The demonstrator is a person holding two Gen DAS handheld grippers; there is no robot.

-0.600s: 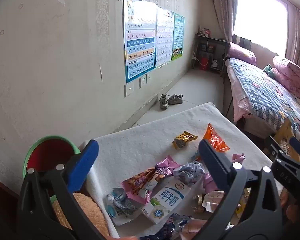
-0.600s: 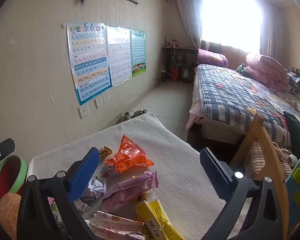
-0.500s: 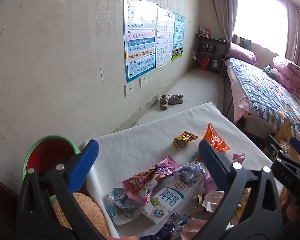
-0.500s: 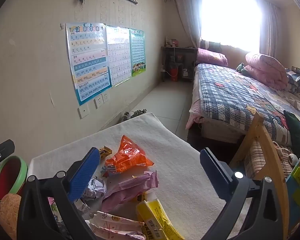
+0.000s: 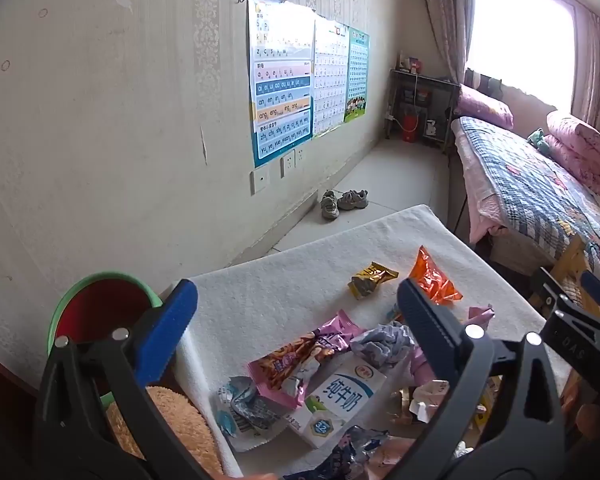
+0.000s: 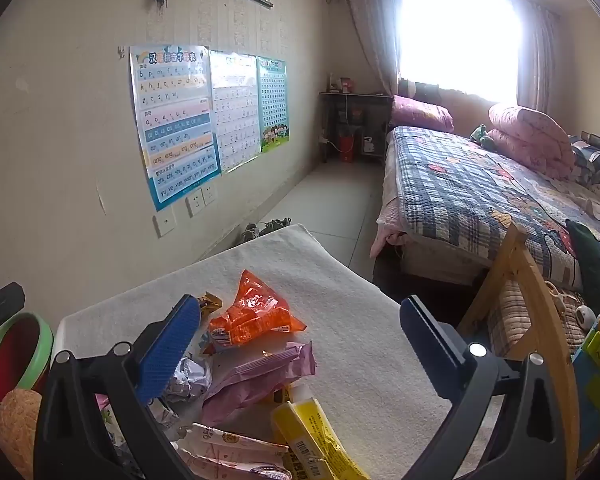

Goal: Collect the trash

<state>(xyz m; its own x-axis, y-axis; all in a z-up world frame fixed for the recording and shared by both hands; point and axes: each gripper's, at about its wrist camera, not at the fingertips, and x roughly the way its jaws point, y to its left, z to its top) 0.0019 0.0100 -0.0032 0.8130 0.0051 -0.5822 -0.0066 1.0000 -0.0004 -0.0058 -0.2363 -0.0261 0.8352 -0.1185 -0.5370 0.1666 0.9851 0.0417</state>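
Note:
Several wrappers lie scattered on a white cloth-covered table (image 5: pixel 284 280). An orange snack bag (image 6: pixel 252 316) and a small gold wrapper (image 5: pixel 370 278) sit farthest out. Nearer lie a pink wrapper (image 5: pixel 296 360), a white milk carton (image 5: pixel 340 396), a crumpled silver foil (image 5: pixel 384 344) and a yellow carton (image 6: pixel 316 436). My left gripper (image 5: pixel 296 312) hovers above the near pile, open, nothing between its blue pads. My right gripper (image 6: pixel 300 320) is also open and empty over the pink and orange bags. A green-rimmed red bin (image 5: pixel 96 312) stands off the table's left edge.
A fuzzy orange object (image 5: pixel 172 420) lies by the bin. A wooden chair frame (image 6: pixel 536 320) stands right of the table, with a quilted bed (image 6: pixel 480 192) beyond. A pair of shoes (image 5: pixel 342 202) sits on the floor by the wall with posters (image 5: pixel 284 80).

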